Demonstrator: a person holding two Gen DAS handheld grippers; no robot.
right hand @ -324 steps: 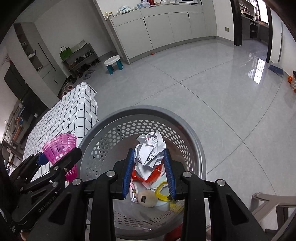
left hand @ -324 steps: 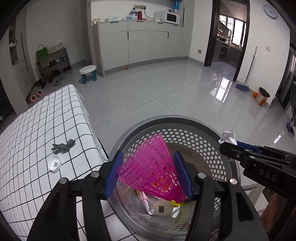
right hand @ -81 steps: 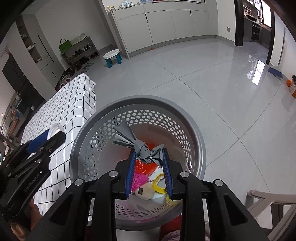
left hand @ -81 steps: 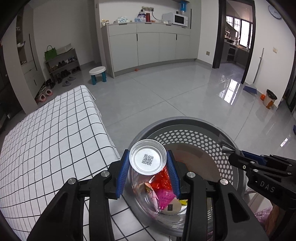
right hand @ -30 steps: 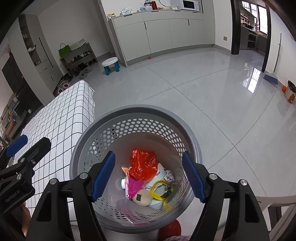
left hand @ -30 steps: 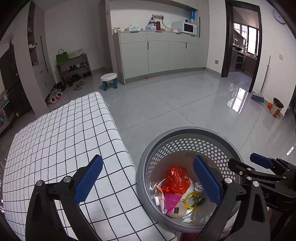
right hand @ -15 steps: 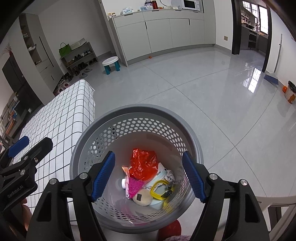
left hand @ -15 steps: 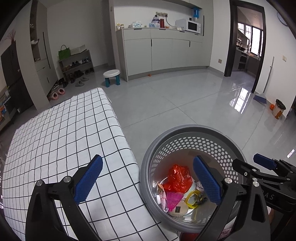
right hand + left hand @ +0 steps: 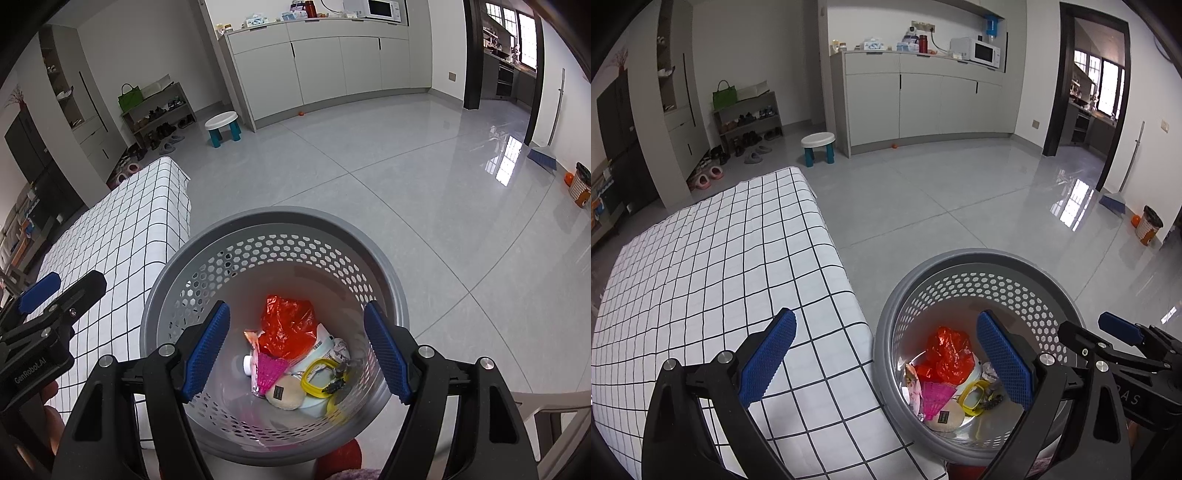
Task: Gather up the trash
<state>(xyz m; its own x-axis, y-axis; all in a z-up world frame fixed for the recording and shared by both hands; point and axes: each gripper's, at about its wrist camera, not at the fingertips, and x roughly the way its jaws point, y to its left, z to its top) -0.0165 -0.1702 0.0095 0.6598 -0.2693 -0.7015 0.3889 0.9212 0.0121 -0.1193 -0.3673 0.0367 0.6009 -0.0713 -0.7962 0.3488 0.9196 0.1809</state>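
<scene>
Looking like a lived-in home: shoe rack [image 9: 748, 122] holding slippers and a green handbag [image 9: 724, 96], microwave [image 9: 981, 51] sitting on pale cabinets [image 9: 923, 99], child's stool [image 9: 818, 147] standing on glossy tiled floor [image 9: 942, 206] (broom [image 9: 1115, 195] leaning by the doorway), kitchen showing beyond, gridded cloth covering the worktop [image 9: 701, 277].

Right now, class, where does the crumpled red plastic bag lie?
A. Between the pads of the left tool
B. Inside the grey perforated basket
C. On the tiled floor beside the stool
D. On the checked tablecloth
B: the red plastic bag sits inside the grey perforated basket, on top of the other trash, while both tools stand open above it and hold nothing.
</scene>
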